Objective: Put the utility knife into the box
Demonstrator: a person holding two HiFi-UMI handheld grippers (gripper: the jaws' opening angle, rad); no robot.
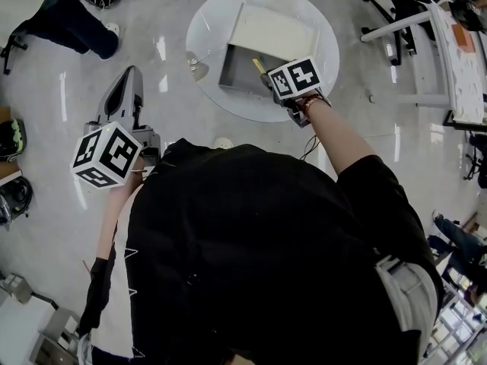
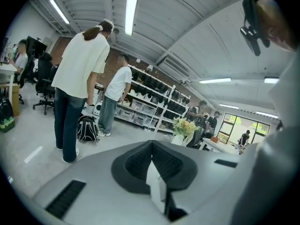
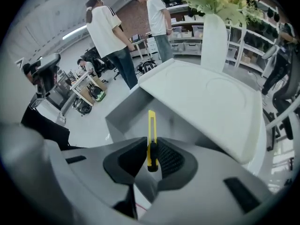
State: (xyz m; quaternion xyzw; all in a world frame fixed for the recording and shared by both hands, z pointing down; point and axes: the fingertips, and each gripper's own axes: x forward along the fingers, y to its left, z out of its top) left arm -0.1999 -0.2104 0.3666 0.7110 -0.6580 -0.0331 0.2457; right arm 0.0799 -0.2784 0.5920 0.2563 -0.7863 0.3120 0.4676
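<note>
A yellow utility knife point(image 3: 151, 134) stands upright between the jaws of my right gripper point(image 3: 152, 159), which is shut on its lower end. The knife's tip points into the open grey box point(image 3: 123, 118), whose white lid point(image 3: 206, 95) leans back behind it. In the head view the right gripper point(image 1: 264, 76) holds the knife point(image 1: 259, 65) over the near edge of the box point(image 1: 242, 73) on the round white table point(image 1: 204, 23). My left gripper point(image 1: 129, 74) hangs left of the table over the floor, jaws together with nothing in them; in the left gripper view the left gripper point(image 2: 152, 146) points out into the room.
A white vase with flowers point(image 3: 213, 36) stands behind the lid. Two people point(image 2: 79, 78) stand by shelves near a backpack point(image 2: 87, 128). A desk and office chair point(image 1: 426, 29) are right of the table, and a seated person's leg point(image 1: 72, 17) is at the upper left.
</note>
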